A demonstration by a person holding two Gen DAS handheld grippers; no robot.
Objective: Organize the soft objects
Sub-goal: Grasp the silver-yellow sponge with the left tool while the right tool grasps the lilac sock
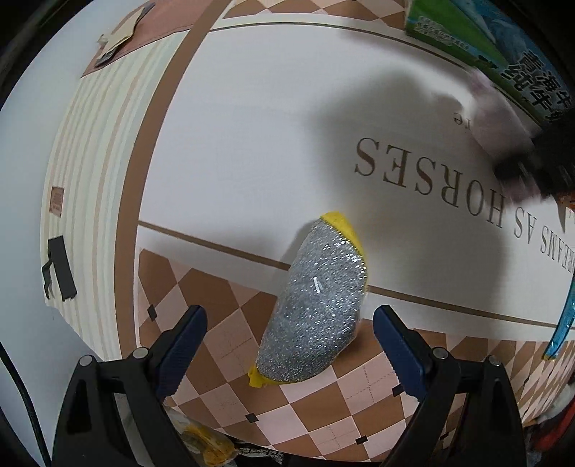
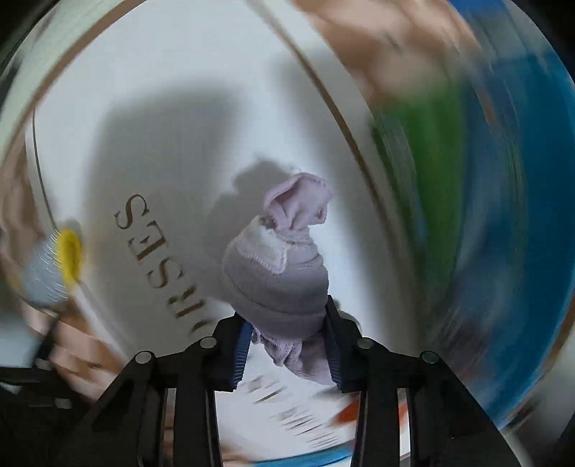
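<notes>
below the left gripper (image 1: 289, 345) lies the silver-and-yellow scouring sponge (image 1: 316, 305) on the printed mat (image 1: 251, 143) — its long axis runs away from the camera, crossways to the spread fingers, not touching them. right gripper (image 2: 289, 354) pinches the rolled lilac sock (image 2: 278, 283) — farther off.

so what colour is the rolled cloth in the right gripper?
Pale lilac rolled cloth; clearest in the right wrist view.

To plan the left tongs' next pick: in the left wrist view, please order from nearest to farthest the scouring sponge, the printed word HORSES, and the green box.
1. Scouring sponge, between the open left tongs.
2. HORSES, mid-right on the mat.
3. Green box, top right corner.
</notes>
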